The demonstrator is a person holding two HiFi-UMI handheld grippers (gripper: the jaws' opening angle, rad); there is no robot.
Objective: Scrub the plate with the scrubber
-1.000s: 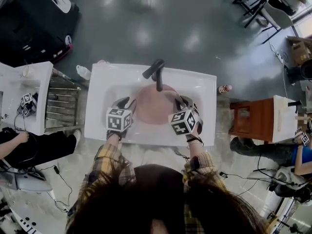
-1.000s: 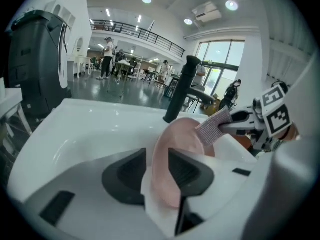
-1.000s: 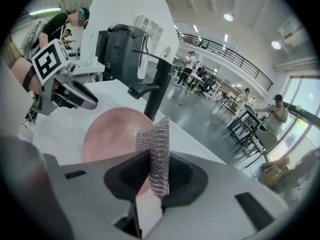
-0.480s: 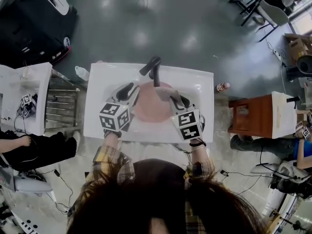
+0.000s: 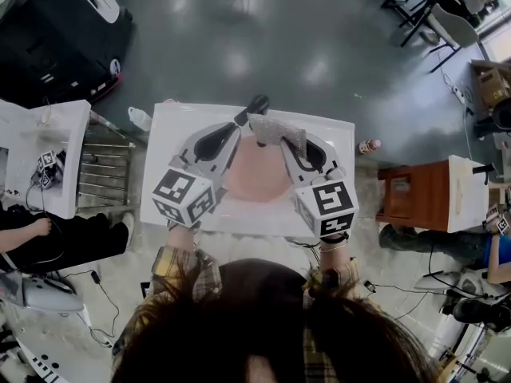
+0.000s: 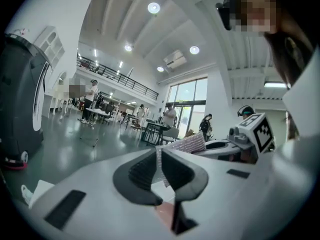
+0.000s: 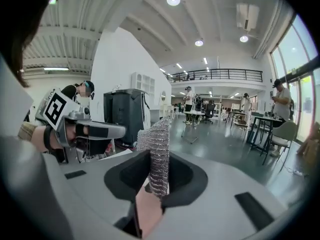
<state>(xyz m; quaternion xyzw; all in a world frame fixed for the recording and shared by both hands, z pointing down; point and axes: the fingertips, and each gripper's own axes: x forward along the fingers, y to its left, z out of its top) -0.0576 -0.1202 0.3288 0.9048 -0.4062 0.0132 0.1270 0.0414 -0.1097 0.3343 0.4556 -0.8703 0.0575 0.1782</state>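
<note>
A pink plate (image 5: 254,174) lies in the basin of the white sink (image 5: 339,134), under the black faucet (image 5: 257,104). Both grippers are held up above the basin and point almost level. My right gripper (image 5: 289,139) (image 7: 159,176) is shut on the silver mesh scrubber (image 5: 275,128) (image 7: 157,144), which sticks up out of its jaws. My left gripper (image 5: 236,132) (image 6: 160,166) has just been closing. Its jaws stand nearly together with the scrubber's (image 6: 187,145) other end in the narrow gap. The mesh spans from one gripper to the other, clear of the plate.
A brown wooden stand (image 5: 415,194) is right of the sink and a metal rack (image 5: 102,174) is left of it. A small bottle (image 5: 367,145) lies on the floor by the sink's right corner. A seated person (image 5: 48,238) is at the left edge.
Both grippers rose out of the basin off the plate, the right one carrying the scrubber. The left jaws went from wide apart to nearly together.
</note>
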